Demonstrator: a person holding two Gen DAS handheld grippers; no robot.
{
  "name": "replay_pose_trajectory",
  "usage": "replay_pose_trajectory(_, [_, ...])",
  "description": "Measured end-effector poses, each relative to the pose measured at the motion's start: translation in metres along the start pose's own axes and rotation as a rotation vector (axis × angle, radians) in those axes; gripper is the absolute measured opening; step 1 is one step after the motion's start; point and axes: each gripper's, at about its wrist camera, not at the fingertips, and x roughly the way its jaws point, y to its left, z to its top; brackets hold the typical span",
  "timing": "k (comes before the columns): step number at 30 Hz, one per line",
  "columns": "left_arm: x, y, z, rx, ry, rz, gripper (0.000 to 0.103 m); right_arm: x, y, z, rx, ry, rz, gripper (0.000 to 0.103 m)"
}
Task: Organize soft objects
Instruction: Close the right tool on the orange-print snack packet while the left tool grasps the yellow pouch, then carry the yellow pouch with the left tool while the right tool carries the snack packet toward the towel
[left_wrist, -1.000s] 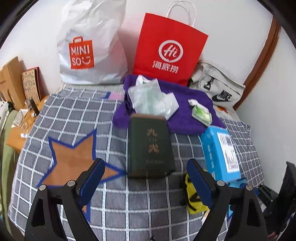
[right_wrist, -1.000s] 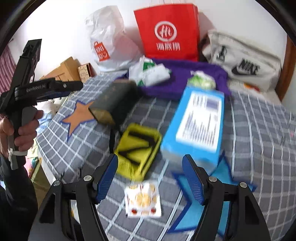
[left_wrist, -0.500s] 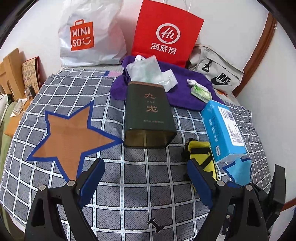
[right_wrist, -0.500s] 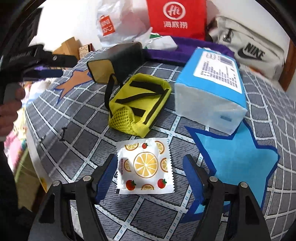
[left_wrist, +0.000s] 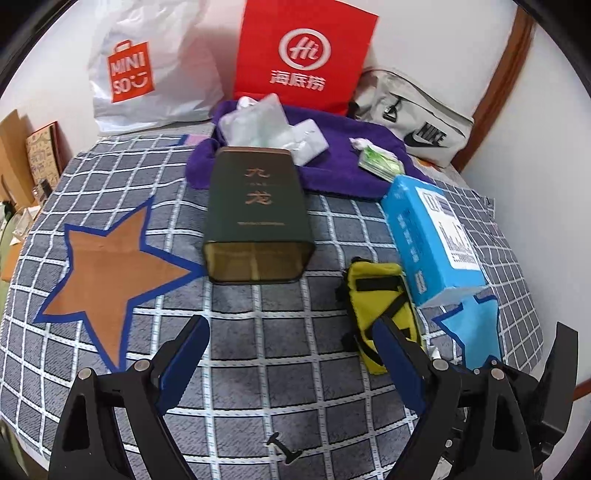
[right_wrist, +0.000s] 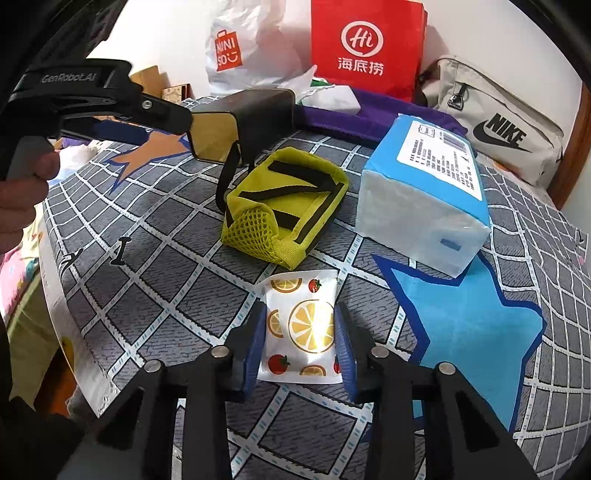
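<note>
On a grey checked bedcover (right_wrist: 155, 266), the right gripper (right_wrist: 300, 334), pitched steeply down, is closing its blue jaws on either side of a small white plastic packet printed with orange slices and strawberries (right_wrist: 301, 325), which lies flat between a yellow mesh-fronted fabric pouch (right_wrist: 284, 206) and a blue star patch (right_wrist: 469, 325). The packet looks light, soft and slick, so its glossy film may buckle or slip, and a squeeze across its long side edges seems the surest hold. The left gripper (left_wrist: 291, 360) hangs wide and empty above the cover, aimed down toward a dark green tin (left_wrist: 256, 214).
</note>
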Motion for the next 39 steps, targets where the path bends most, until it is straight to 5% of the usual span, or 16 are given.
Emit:
replay_pose_trajectory(20, [0.068, -0.07, 0.004, 0.078, 0.158, -0.028, 0.09, -0.027, -0.078, -0.018, 0.166, -0.027, -0.038, 0.023])
replay_pose_trajectory(26, [0.088, -0.092, 0.0, 0.112, 0.206, 0.006, 0.09, -0.022, -0.09, -0.023, 0.199, -0.022, -0.033, 0.024])
replay_pose_trajectory(32, [0.095, -0.107, -0.008, 0.19, 0.175, 0.115, 0.09, -0.018, -0.087, -0.021, 0.198, -0.026, -0.03, 0.025])
replay_pose_trajectory(39, [0.081, -0.089, -0.01, 0.161, 0.15, 0.087, 0.068, -0.017, -0.08, -0.015, 0.208, -0.018, -0.016, 0.024])
